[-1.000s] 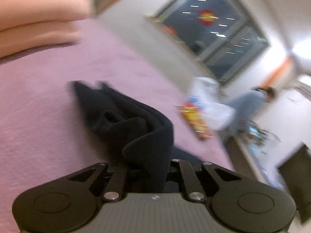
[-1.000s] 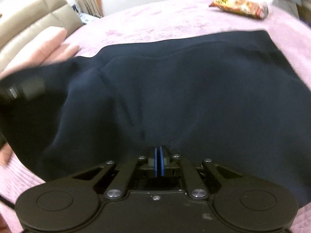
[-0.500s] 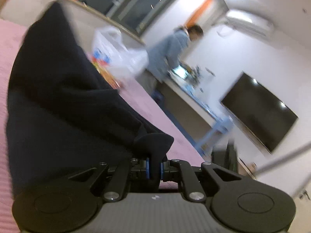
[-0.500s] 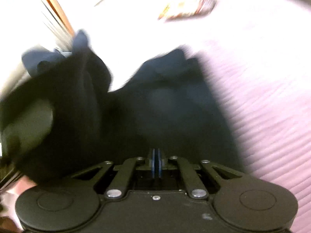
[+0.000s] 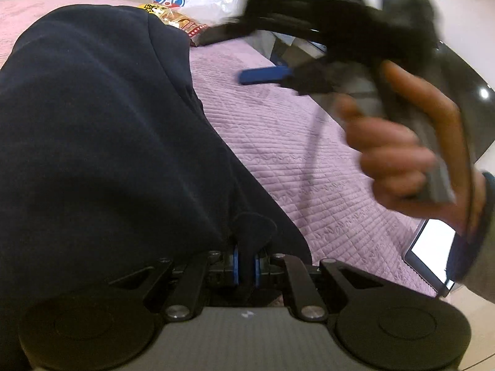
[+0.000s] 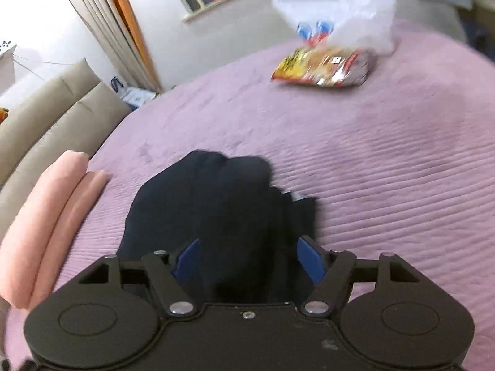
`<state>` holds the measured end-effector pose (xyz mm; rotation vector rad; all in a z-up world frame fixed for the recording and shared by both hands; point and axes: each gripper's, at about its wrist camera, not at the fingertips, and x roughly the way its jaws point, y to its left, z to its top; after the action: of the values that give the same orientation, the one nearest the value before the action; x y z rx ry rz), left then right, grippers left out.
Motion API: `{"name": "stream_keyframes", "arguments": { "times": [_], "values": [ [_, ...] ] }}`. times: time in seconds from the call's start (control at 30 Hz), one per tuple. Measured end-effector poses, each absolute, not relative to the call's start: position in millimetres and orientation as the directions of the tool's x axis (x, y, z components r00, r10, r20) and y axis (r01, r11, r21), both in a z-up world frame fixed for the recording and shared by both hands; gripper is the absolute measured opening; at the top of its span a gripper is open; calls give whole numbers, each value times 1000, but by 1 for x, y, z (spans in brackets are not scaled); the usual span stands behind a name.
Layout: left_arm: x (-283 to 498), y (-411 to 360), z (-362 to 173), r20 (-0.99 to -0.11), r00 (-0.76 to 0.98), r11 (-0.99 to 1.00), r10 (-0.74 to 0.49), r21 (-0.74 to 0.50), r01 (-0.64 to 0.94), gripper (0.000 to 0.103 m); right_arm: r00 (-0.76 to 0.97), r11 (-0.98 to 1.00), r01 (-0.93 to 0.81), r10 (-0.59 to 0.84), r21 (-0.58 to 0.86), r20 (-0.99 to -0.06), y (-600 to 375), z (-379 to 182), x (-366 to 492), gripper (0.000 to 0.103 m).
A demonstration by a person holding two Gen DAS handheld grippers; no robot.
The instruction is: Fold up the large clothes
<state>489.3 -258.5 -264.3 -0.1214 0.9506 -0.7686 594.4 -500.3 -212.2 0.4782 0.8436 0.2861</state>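
Note:
A dark navy garment (image 5: 102, 142) lies on the pink quilted bedspread (image 5: 294, 160) and fills the left of the left wrist view. My left gripper (image 5: 246, 266) is shut on a fold of its edge. In the right wrist view the garment (image 6: 216, 204) sits bunched ahead of my right gripper (image 6: 247, 258). That gripper's jaws are opening; cloth lies between the blue pads (image 6: 185, 259), which do not press on it. A hand (image 5: 399, 160) carries the right gripper at the upper right of the left wrist view, one blue finger (image 5: 263, 75) showing.
A snack packet (image 6: 321, 66) and a white plastic bag (image 6: 340, 9) lie at the bed's far side. Pink pillows (image 6: 46, 232) rest against a beige headboard (image 6: 55, 114) on the left. A lit screen (image 5: 430, 253) sits beside the bed's right edge.
My right gripper's jaws went from shut to wide apart and let the cloth go. My left gripper swung across and downward with the garment, which now lies folded over on the bed.

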Motion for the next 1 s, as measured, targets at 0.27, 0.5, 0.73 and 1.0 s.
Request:
{"name": "stream_keyframes", "arguments": {
  "times": [0.27, 0.5, 0.73, 1.0],
  "values": [
    [474, -276, -241, -661, 370, 725, -653, -403, 559, 10, 590, 767, -50, 539, 640, -601, -494, -216, 620, 21],
    [478, -304, -224, -621, 340, 660, -707, -406, 632, 10, 690, 851, -32, 398, 524, -605, -508, -183, 609, 12],
    [487, -299, -284, -678, 299, 682, -671, -408, 607, 12, 641, 923, 11, 289, 385, -711, -480, -239, 615, 19],
    [446, -245, -229, -699, 194, 614, -689, -420, 668, 22, 689, 970, -63, 213, 236, -693, -490, -179, 591, 54]
  ]
}}
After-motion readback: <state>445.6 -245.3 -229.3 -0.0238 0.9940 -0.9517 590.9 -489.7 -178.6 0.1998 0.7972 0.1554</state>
